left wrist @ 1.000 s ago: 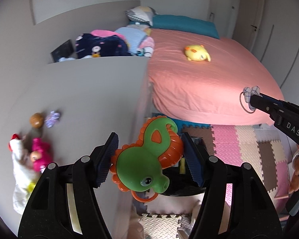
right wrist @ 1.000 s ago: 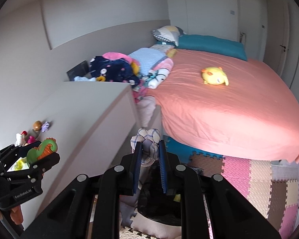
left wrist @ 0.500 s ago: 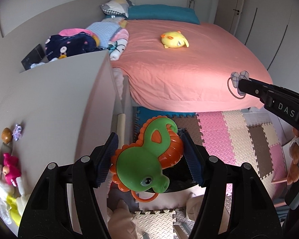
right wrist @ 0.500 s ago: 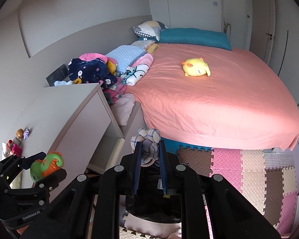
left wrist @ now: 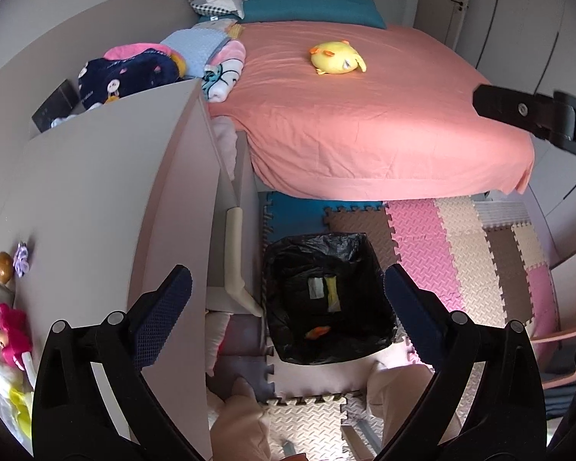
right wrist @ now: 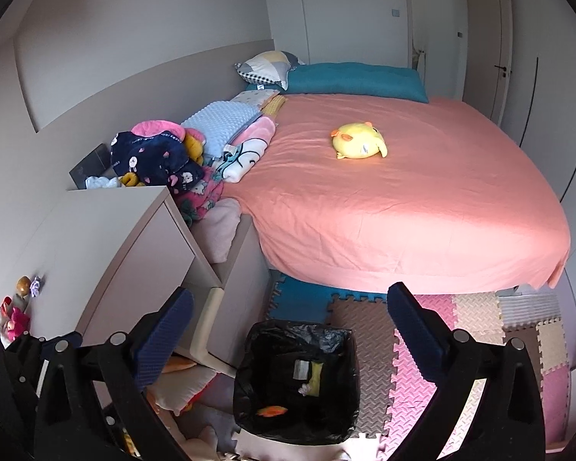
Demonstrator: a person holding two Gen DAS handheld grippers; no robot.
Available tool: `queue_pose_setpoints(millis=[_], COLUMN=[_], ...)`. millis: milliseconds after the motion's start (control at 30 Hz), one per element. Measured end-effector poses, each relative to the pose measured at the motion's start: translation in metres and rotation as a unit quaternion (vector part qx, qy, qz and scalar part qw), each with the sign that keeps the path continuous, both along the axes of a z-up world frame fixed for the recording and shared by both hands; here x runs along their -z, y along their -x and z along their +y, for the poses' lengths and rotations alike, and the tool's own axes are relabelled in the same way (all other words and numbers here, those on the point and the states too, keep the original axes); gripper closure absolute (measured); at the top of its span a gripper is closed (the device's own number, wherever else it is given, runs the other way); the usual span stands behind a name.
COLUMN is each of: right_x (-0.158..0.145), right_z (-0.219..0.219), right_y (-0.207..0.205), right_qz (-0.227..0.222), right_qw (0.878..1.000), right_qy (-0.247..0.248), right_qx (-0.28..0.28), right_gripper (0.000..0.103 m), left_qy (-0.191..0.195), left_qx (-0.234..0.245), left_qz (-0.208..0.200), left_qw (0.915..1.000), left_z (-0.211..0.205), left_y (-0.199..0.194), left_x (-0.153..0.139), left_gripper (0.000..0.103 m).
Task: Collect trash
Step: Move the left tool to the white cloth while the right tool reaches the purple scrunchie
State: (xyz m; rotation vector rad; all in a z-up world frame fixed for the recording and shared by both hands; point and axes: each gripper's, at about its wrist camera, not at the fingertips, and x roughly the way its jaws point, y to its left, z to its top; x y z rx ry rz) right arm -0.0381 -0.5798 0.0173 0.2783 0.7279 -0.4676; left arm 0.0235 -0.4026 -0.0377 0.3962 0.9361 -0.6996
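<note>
Left gripper [left wrist: 288,299] jaws opening with nothing between them, black-lined bin [left wrist: 328,299] below between the fingers, orange scrap [left wrist: 318,331] inside

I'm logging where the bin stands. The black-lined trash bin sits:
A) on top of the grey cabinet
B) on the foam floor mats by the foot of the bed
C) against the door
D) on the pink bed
B: the trash bin stands on the foam floor mats, below the bed's near edge.
</note>
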Motion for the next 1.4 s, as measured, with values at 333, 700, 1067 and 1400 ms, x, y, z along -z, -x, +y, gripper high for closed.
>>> queue_pose_setpoints(millis=[333, 700, 1067, 1400], right_x=[-0.004, -0.01, -0.008, -0.001], right_z=[0.015, 0.056, 0.119, 0.171], right_y=[0.001, -0.012, -0.036, -0.063], right_qz=[0.0, 0.0, 0.006, 0.013], right_qw=[1.0, 0.999, 0.996, 0.991], right_qy=[0.001, 0.009, 0.016, 0.017], right_qx=[-0.008, -0.037, -0.085, -0.129], right_gripper=[0.003, 0.003, 0.003, 0.003], left_qy=[0.011, 0.026, 0.033, 0.039], left_qx=[-0.009, -0.047, -0.108, -0.168], left_qz=[-0.003, -0.011, -0.025, -0.029], left_qw=[0.9999, 0.9985, 0.9932, 0.9846], left_z=[0.016, 0.065, 0.142, 0.211], left_y=[0.0, -0.006, -0.017, -0.034], left_x=[-0.008, -0.02, -0.029, -0.032], left_gripper=[0.006, 0.006, 0.006, 0.006])
